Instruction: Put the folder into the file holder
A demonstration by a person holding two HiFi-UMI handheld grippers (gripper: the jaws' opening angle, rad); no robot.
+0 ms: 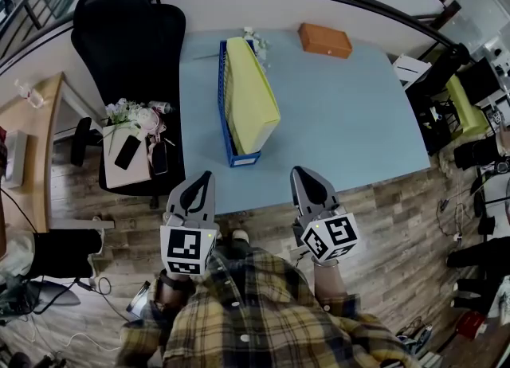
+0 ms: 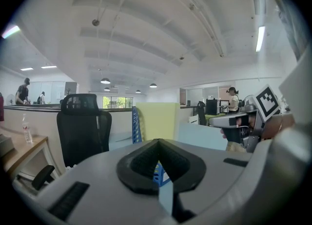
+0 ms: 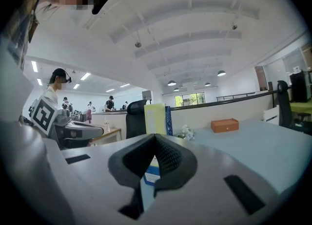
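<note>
A pale yellow folder (image 1: 249,93) stands in the blue file holder (image 1: 225,119) on the light blue table (image 1: 351,119), leaning to the right. The folder (image 2: 157,121) and the holder (image 2: 135,124) also show ahead in the left gripper view, and the folder (image 3: 154,118) shows again in the right gripper view. My left gripper (image 1: 205,179) is at the table's near edge, shut, with nothing in it. My right gripper (image 1: 302,175) hovers over the near edge to the right, also shut and empty. Both sit well short of the holder.
An orange box (image 1: 324,40) lies at the table's far side, with small white flowers (image 1: 256,44) beside the holder's far end. A black office chair (image 1: 131,48) holding phones and a bouquet stands left of the table. Desks and cables crowd the right side.
</note>
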